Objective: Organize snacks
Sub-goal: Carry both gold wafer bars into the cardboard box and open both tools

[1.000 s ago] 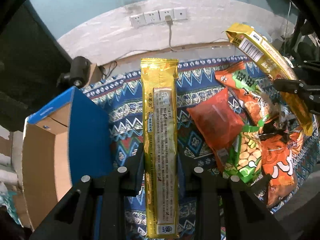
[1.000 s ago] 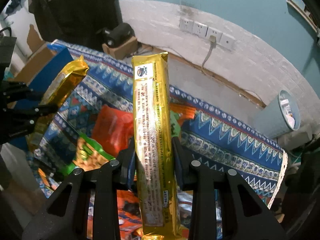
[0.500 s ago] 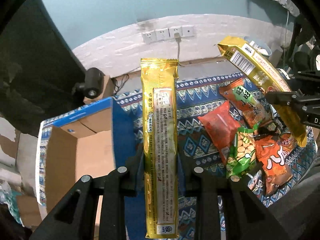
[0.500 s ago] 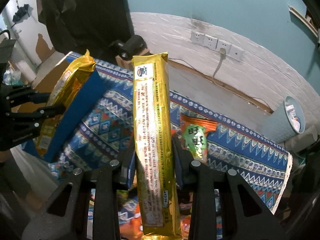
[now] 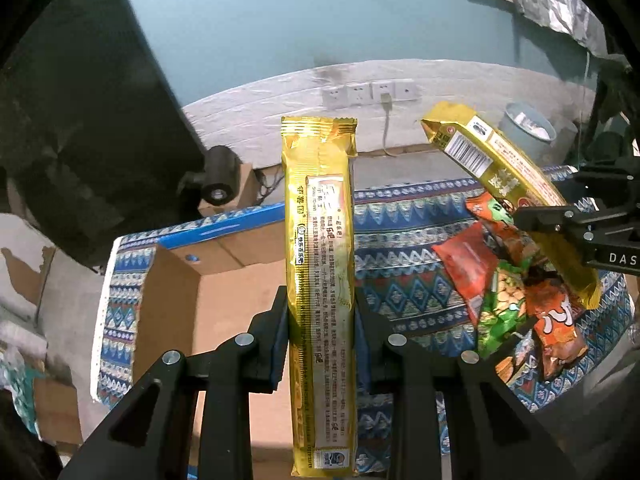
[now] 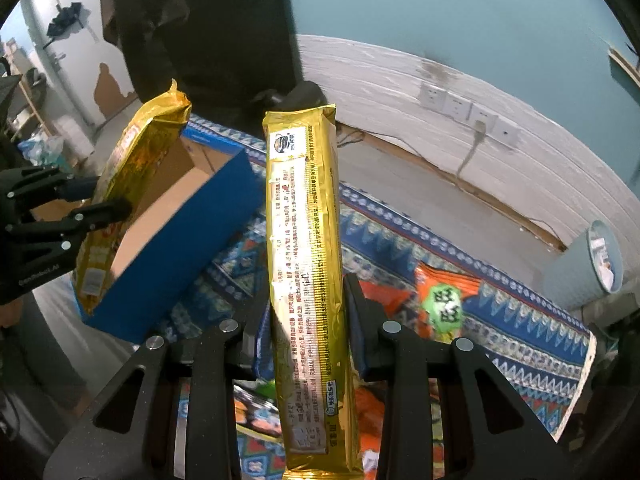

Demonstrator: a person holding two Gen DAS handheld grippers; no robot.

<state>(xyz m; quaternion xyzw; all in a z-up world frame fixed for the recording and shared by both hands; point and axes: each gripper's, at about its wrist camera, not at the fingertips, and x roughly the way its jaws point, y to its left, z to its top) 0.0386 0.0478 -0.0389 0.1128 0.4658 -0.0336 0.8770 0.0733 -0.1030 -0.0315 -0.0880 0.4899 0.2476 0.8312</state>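
The left claw's (image 5: 320,332) gold packet (image 5: 320,280) runs off the bottom edge of the left wrist view, and it hides the strip of the cardboard box (image 5: 224,320) floor and of the patterned cloth (image 5: 404,288) straight behind it. The box's near part lies under the black fingers (image 5: 224,380). Right of the box, the heap of snack bags (image 5: 516,304) is partly covered by the right claw (image 5: 560,236) and its own gold packet (image 5: 492,168). The print on both packets is too small to read. In the right wrist view, the bags (image 6: 376,404) below the fingers (image 6: 416,364) show only as scraps.
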